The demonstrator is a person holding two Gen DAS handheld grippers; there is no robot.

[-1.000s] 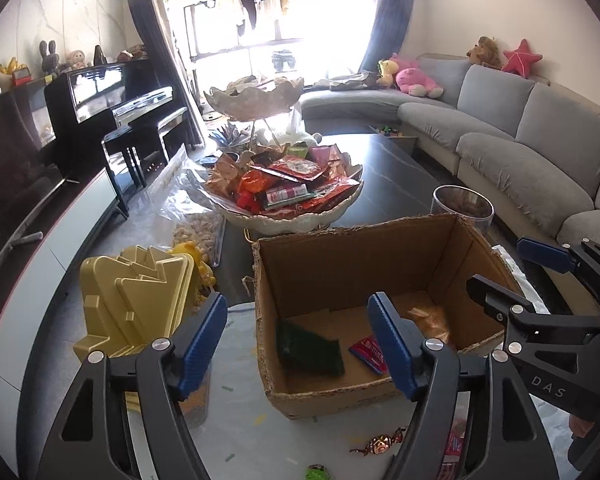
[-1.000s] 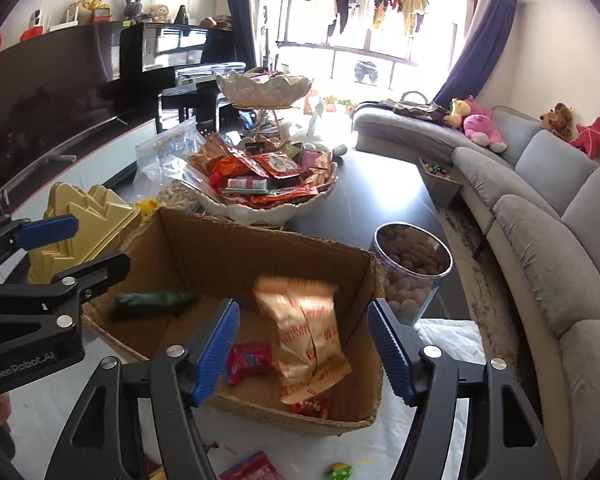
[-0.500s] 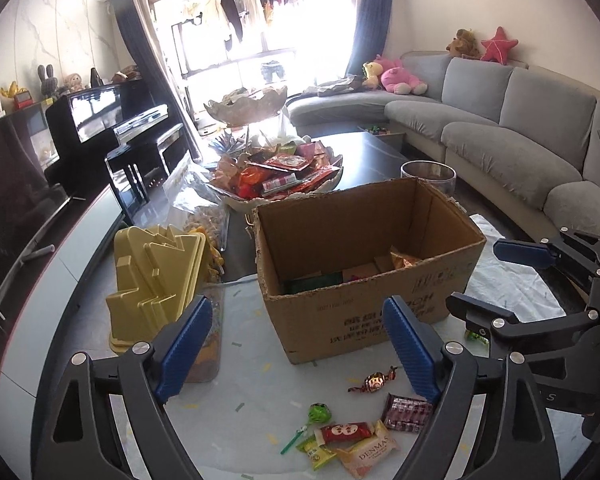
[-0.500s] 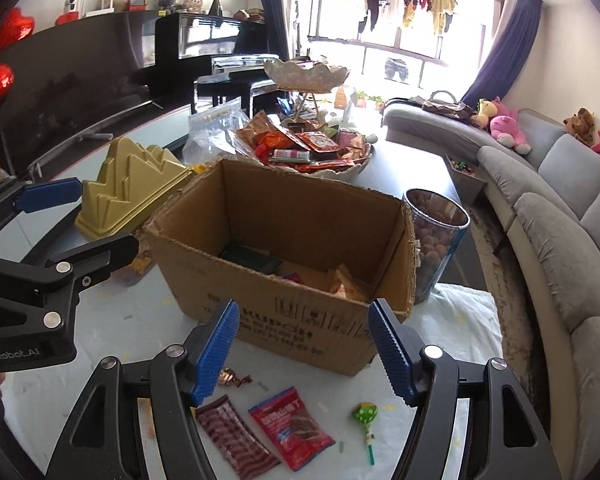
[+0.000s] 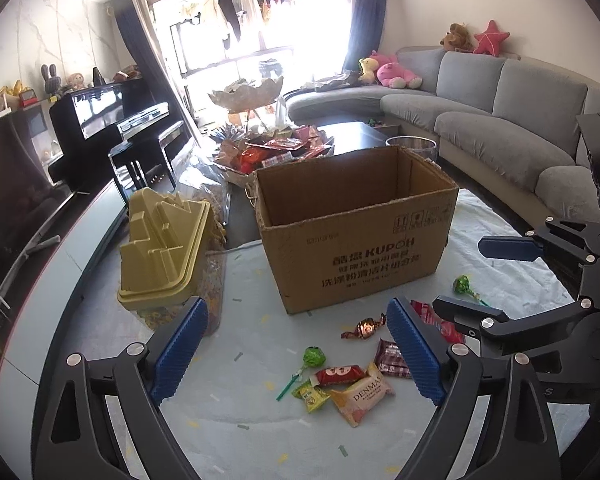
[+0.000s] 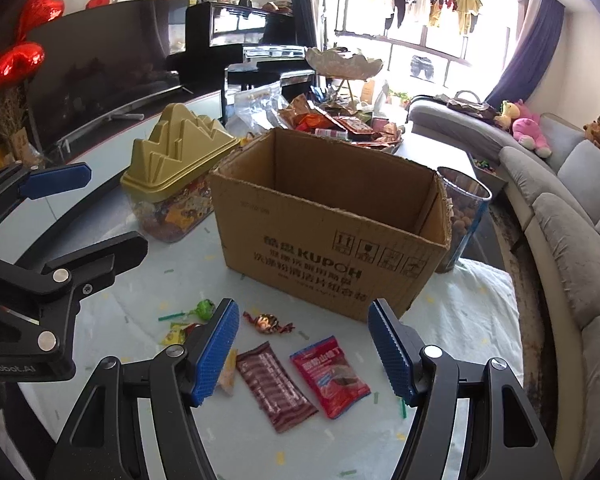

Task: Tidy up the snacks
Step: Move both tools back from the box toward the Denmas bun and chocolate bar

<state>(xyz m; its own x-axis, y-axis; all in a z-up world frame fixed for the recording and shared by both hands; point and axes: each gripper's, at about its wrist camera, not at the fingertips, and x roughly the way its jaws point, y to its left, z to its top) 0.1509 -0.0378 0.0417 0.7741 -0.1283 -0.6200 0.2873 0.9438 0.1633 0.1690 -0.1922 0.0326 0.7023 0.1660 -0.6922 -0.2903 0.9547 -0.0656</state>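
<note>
The table (image 5: 100, 248) carries an open cardboard box (image 6: 328, 240) near its far edge. Just left of the box stands a clear snack jar with a gold lid (image 6: 176, 160). Loose snacks lie toward the near edge: a red packet (image 6: 330, 374), a striped brown bar (image 6: 274, 390), a cream DENMAS pack (image 5: 360, 394), a green lollipop (image 5: 314, 357). Both the left gripper (image 5: 296, 354) and the right gripper (image 6: 306, 354) hang wide apart above these snacks, holding nothing.

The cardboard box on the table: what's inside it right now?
From both wrist views only the bare inner walls of the cardboard box show. Its front wall hides the floor, so any contents cannot be seen. Loose snacks, such as a red packet, lie outside on the cloth in front.
</note>
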